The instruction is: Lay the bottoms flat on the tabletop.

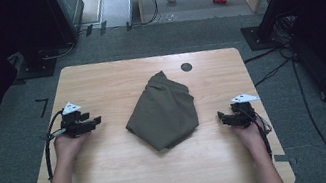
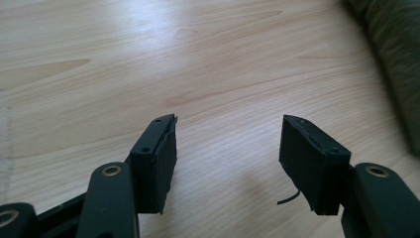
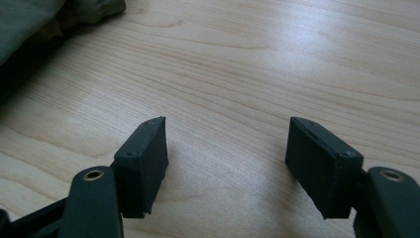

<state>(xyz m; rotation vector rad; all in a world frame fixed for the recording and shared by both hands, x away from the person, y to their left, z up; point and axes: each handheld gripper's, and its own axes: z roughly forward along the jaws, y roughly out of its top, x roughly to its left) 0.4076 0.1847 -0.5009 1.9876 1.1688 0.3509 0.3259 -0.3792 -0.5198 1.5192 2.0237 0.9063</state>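
The person's forearms are bare, with no sleeve visible, and each hand carries a black two-jaw left gripper (image 1: 96, 119) or matching black right gripper (image 1: 221, 117), each topped by a pale grey three-cornered plate and trailing a thin black cable. Seen close, the left gripper (image 2: 227, 144) and right gripper (image 3: 225, 144) have blocky matte-black jaws with small screw holes and brass-coloured pivot rivets. A thin dark strand, possibly a stray wire, curls beneath one left jaw.

matt olive cloth (image 1: 164, 111), smooth wooden table (image 1: 116, 181)
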